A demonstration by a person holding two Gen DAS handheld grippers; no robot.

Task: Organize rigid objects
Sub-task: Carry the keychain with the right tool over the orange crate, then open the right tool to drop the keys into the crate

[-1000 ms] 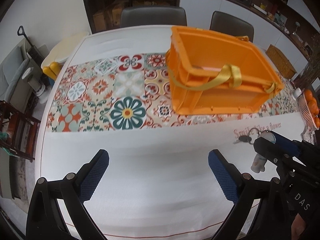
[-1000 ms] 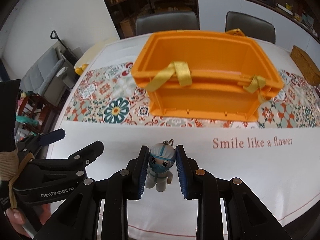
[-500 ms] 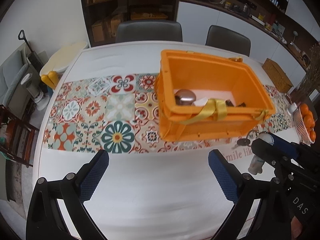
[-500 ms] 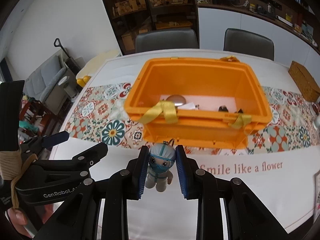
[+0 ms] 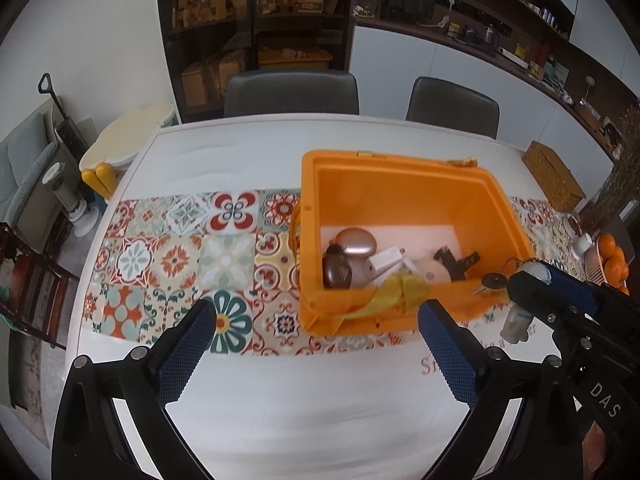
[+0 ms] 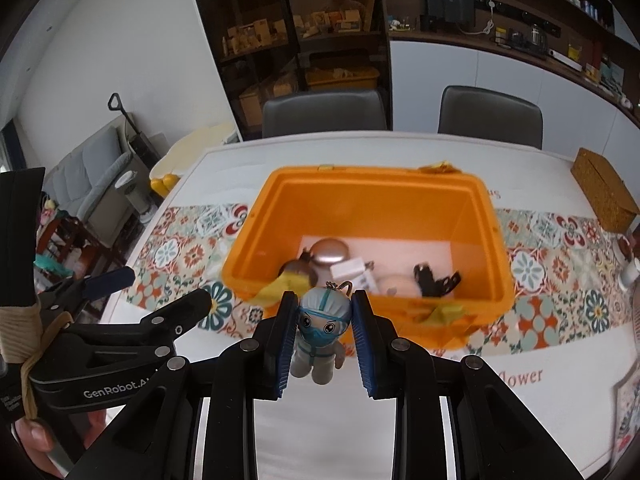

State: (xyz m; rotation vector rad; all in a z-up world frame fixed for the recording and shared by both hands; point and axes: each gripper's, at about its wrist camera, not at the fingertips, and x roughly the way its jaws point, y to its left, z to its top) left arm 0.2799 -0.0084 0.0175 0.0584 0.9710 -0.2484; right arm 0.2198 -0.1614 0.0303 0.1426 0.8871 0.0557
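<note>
The right gripper [image 6: 325,330] has its jaws clenched on the keychain figurine [image 6: 321,330], a small masked doll with keys [image 5: 491,282] hanging from its ring. A second ago it sat low over the surface [image 5: 304,408]; now it is lifted to just before the near rim of the orange bin [image 6: 368,220], so the drop looks close. The left gripper [image 5: 316,344] has its jaws released, holding nothing. Readable: "GenRobot.AI", "DAS", and "lower" on the cloth.
</note>
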